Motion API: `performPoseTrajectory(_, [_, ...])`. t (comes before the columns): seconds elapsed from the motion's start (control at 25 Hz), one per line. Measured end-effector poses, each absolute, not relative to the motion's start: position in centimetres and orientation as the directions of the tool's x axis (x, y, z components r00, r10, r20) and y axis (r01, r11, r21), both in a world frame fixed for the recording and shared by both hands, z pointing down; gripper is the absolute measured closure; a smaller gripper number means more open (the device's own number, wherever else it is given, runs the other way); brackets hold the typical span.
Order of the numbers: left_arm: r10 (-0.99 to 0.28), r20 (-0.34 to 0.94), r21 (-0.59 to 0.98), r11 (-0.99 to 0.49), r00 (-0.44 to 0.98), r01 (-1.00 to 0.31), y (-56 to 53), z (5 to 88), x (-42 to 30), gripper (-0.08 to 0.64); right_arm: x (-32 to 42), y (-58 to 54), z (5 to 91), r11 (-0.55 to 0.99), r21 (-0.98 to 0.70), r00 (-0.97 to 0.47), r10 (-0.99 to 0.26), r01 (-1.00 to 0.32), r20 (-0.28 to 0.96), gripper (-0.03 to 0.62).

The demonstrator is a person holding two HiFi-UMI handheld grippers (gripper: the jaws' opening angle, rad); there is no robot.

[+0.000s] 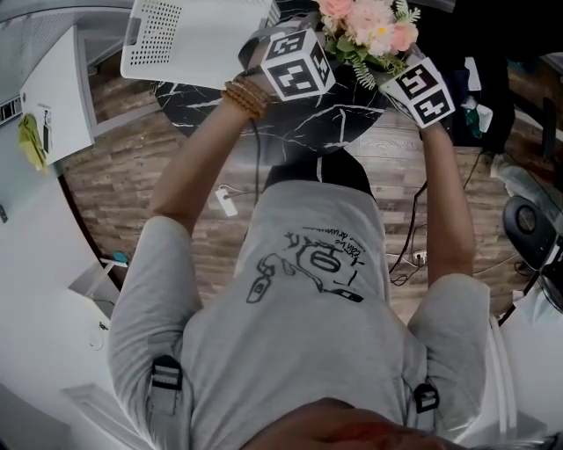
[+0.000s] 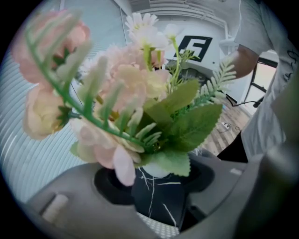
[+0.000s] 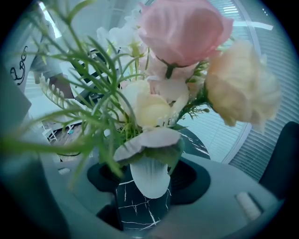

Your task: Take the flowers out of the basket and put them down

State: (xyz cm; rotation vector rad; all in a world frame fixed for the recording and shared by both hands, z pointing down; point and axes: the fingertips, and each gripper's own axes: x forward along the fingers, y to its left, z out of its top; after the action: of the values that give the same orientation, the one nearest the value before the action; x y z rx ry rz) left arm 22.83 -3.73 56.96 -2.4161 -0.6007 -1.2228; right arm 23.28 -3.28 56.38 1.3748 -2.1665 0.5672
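A bouquet of pink and cream flowers (image 1: 369,25) with green fern leaves is held over the far edge of the round black marble table (image 1: 308,123). It sits between my two grippers. My left gripper (image 1: 327,46) reaches in from the left, and the leaves and petals (image 2: 135,102) gather at its jaw tips (image 2: 156,179). My right gripper (image 1: 393,63) comes in from the right, with a pink bloom (image 3: 182,28) above it and a pale petal hanging into its jaw gap (image 3: 142,196). Each gripper looks closed on the bouquet's base. The stems themselves are hidden.
The white perforated basket (image 1: 193,39) stands on the table's far left, close to my left gripper. Wooden floor with cables (image 1: 413,237) surrounds the table. A white cabinet (image 1: 53,97) is at the left and a black chair (image 1: 528,228) at the right.
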Motion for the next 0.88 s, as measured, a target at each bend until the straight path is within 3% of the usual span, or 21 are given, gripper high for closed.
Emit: performPoseTrajectory(0.88, [0.208,0.824,-0.114,-0.851,0.527,0.513,-2.4,60.4,21.6,0.308,22.0,-2.0,59.7,0.41,-0.088,-0.372,-0.689,-0.908,0.623,0.314])
